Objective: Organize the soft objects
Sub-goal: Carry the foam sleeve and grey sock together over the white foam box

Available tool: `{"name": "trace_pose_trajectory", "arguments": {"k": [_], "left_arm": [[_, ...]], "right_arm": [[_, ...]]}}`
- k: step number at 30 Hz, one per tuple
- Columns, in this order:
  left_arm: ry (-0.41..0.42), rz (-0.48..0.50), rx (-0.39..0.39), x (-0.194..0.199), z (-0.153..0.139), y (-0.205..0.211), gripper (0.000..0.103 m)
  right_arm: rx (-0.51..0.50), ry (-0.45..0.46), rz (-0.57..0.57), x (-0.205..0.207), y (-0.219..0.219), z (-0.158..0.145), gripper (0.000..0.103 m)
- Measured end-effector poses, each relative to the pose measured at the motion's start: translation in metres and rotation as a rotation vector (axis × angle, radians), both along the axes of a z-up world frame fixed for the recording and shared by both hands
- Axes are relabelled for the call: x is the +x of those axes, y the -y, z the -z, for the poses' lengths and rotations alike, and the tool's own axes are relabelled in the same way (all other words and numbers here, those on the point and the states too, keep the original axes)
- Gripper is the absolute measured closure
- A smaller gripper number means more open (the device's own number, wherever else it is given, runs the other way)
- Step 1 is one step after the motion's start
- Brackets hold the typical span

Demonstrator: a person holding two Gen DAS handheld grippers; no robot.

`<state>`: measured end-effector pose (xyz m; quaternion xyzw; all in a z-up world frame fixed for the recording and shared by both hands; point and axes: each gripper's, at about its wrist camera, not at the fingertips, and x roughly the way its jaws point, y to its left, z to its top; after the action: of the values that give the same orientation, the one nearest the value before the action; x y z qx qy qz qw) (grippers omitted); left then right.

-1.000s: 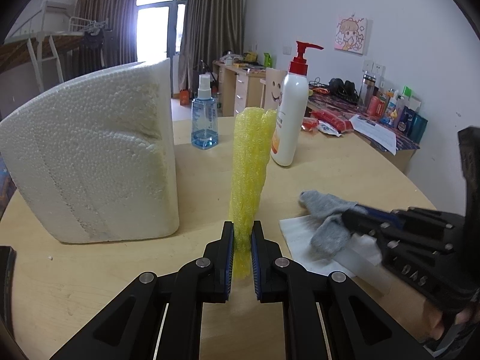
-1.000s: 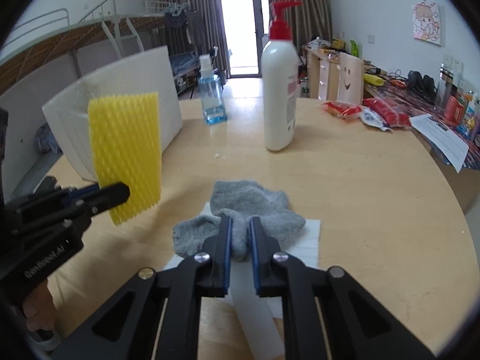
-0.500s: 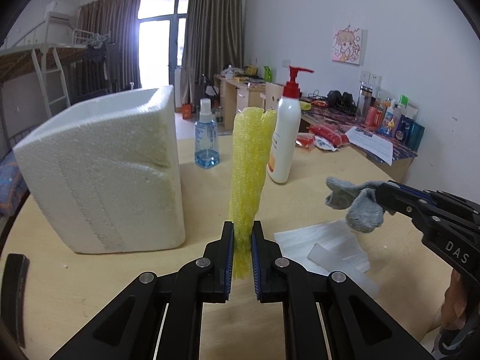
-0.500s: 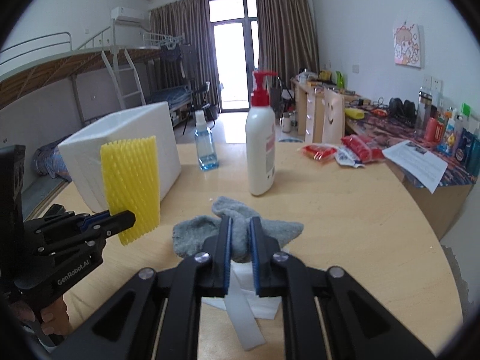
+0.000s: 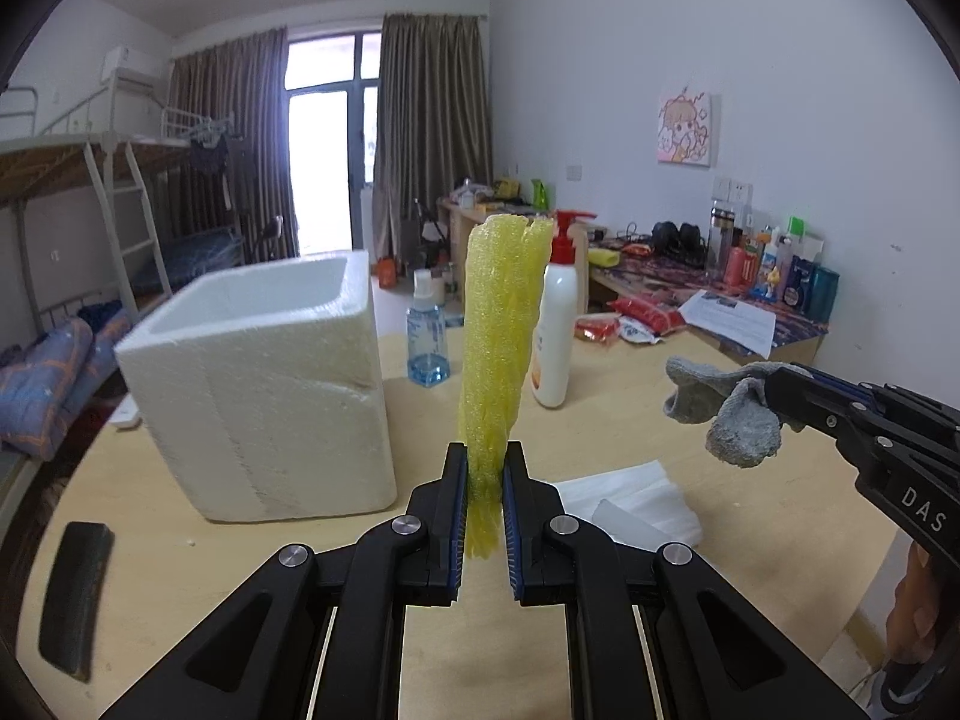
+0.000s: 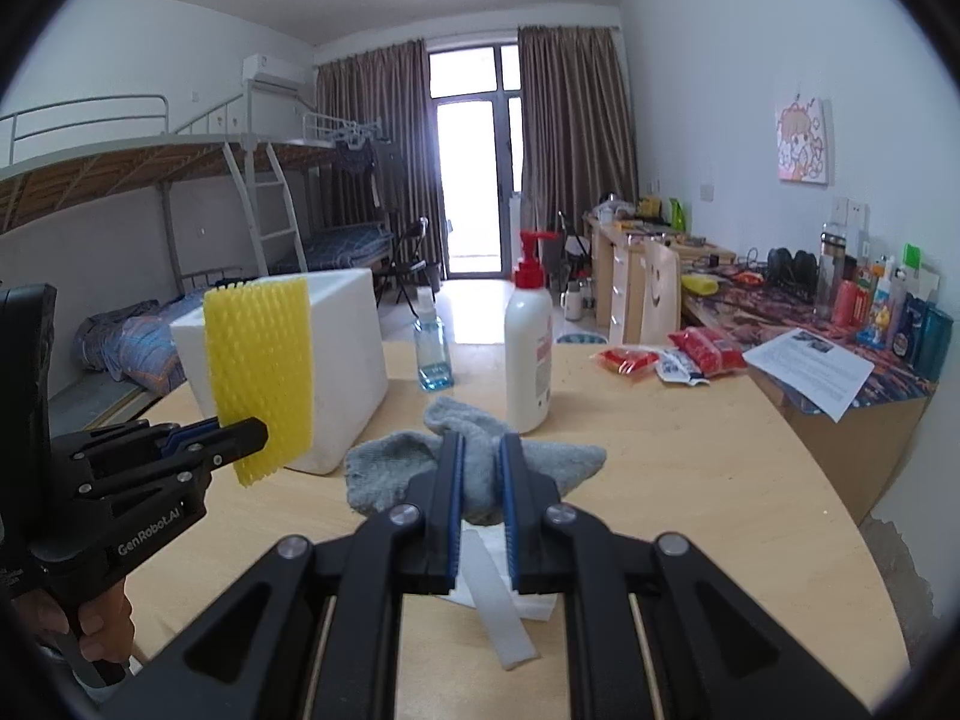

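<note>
The left gripper (image 5: 485, 480) has its jaws clenched on the lower end of a yellow foam net (image 5: 501, 336), which stands upright above the table (image 5: 750, 480) — held in the air just right of the white foam box (image 5: 264, 384). The right gripper (image 6: 480, 480) grasps a grey sock (image 6: 474, 468) by its middle, both ends drooping, lifted clear of the white foam sheet (image 5: 630, 504) lying on the table. Behind them stand a pump bottle (image 6: 528, 354) and a blue spray bottle (image 6: 433, 348), near each other.
</note>
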<state>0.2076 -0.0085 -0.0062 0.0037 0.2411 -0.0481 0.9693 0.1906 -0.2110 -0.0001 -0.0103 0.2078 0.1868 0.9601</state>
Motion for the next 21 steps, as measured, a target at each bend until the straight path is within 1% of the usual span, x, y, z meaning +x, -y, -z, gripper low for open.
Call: {"name": "trace_pose_trajectory", "arguments": {"k": [5, 14, 21], "left_arm": [[0.049, -0.007, 0.026, -0.024, -0.010, 0.005, 0.091], [0.116, -0.006, 0.036, -0.062, -0.023, 0.018, 0.091], [0.171, -0.014, 0.052, -0.091, -0.026, 0.021, 0.091]], "right_arm": [[-0.002, 0.046, -0.012, -0.018, 0.002, -0.007, 0.089], [0.021, 0.109, -0.017, -0.051, 0.010, -0.017, 0.088], [0.030, 0.139, -0.022, -0.071, 0.013, -0.016, 0.088]]}}
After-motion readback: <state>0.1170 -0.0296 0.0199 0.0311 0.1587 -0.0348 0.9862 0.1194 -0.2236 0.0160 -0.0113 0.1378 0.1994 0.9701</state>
